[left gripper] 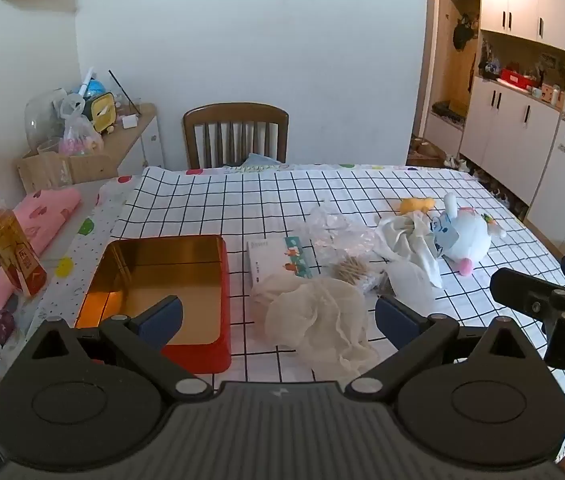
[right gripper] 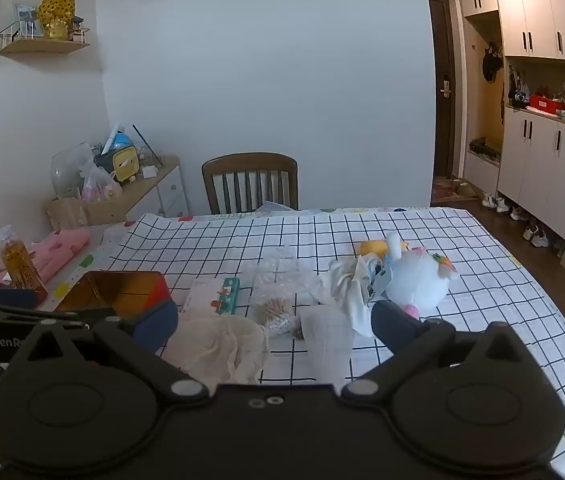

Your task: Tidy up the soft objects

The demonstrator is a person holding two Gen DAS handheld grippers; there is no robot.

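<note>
A crumpled cream cloth (left gripper: 318,320) (right gripper: 218,346) lies on the checked tablecloth, just ahead of my left gripper (left gripper: 278,316), which is open and hovers above it. Left of the cloth sits a red tin (left gripper: 162,300) (right gripper: 122,290) with a gold inside, holding nothing. Farther right lie a white cloth (left gripper: 412,240) (right gripper: 348,286), a white plush toy (left gripper: 466,236) (right gripper: 418,282) and a small yellow plush (left gripper: 416,205) (right gripper: 374,246). My right gripper (right gripper: 274,332) is open too, above the table between the cream cloth and the white plush. Part of the right gripper (left gripper: 554,308) shows at the left wrist view's right edge.
A small white box (left gripper: 278,258) (right gripper: 212,296), crumpled clear plastic (left gripper: 334,228) (right gripper: 278,274) and a bundle of toothpicks (left gripper: 352,270) (right gripper: 276,310) lie mid-table. A tea bottle (left gripper: 12,248) (right gripper: 22,266) and pink cloth (left gripper: 42,216) are at the left edge. A wooden chair (left gripper: 236,134) (right gripper: 250,182) stands behind.
</note>
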